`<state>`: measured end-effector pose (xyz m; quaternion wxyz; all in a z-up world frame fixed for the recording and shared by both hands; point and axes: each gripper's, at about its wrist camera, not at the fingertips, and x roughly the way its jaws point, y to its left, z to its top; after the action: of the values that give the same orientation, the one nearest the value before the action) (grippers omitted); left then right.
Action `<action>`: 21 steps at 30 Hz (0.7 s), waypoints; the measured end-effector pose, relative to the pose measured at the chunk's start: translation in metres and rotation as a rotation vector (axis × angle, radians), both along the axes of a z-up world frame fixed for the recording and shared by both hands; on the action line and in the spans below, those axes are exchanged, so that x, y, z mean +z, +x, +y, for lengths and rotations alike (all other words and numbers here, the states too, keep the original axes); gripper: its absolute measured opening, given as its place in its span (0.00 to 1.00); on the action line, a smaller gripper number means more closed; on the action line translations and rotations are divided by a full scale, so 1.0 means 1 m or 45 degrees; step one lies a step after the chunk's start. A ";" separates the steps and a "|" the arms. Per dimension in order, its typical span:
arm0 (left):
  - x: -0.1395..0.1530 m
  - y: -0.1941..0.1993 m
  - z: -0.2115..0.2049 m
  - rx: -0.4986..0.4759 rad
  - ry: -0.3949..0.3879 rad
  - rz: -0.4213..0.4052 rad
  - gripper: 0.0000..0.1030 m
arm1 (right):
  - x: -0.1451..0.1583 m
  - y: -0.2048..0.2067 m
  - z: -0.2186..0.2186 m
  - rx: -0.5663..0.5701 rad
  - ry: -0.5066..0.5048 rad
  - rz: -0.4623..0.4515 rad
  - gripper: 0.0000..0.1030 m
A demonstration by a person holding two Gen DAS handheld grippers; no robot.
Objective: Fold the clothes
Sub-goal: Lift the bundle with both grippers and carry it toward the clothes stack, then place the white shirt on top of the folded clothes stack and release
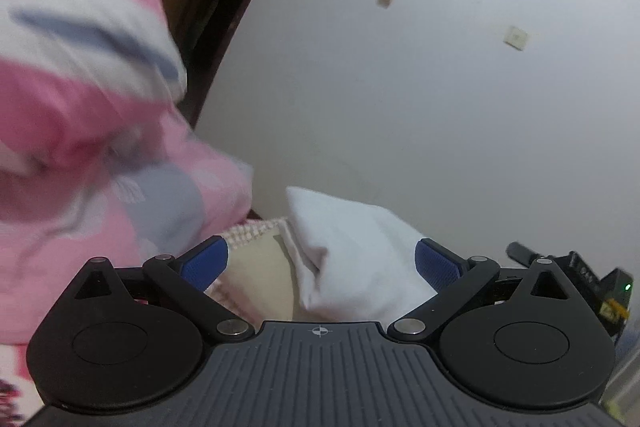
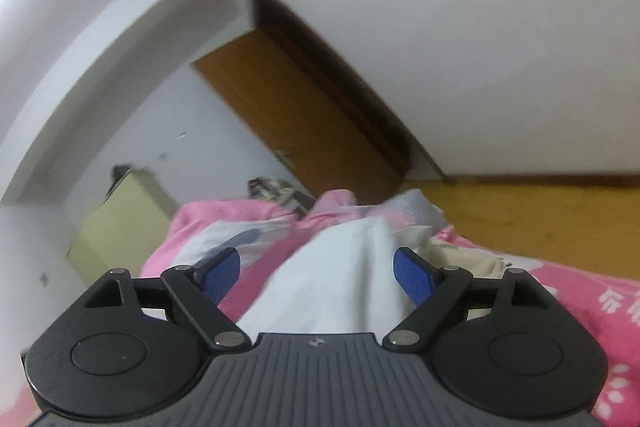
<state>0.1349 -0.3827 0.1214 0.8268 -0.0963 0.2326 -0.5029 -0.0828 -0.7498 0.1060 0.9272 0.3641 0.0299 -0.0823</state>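
Note:
A white garment [image 1: 352, 251] lies bunched on the bed, on a beige and pink checked cloth [image 1: 260, 267]. My left gripper [image 1: 320, 261] stands wide open, its blue pads on either side of the garment's near end and clear of it. In the right wrist view the same white garment [image 2: 332, 275] runs away from me between the blue pads of my right gripper [image 2: 318, 275], which is open too; the right pad is close to the cloth, without a visible grip.
A pink, white and blue quilt [image 1: 80, 107] is heaped at the left. The pink bedsheet [image 2: 560, 303] spreads to the right. A brown door [image 2: 304, 115], a pale yellow cabinet [image 2: 120, 223] and a wooden headboard [image 2: 540, 211] stand behind. Black equipment [image 1: 580, 279] sits at the right.

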 end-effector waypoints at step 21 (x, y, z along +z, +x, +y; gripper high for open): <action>-0.039 -0.301 0.218 0.227 0.170 -0.316 1.00 | -0.012 -0.211 0.380 -0.179 -0.678 0.389 1.00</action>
<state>-0.1663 -0.1647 0.0822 0.8951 0.0015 0.1522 -0.4191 -0.2941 -0.3696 0.0939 0.9667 0.0932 0.1211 -0.2051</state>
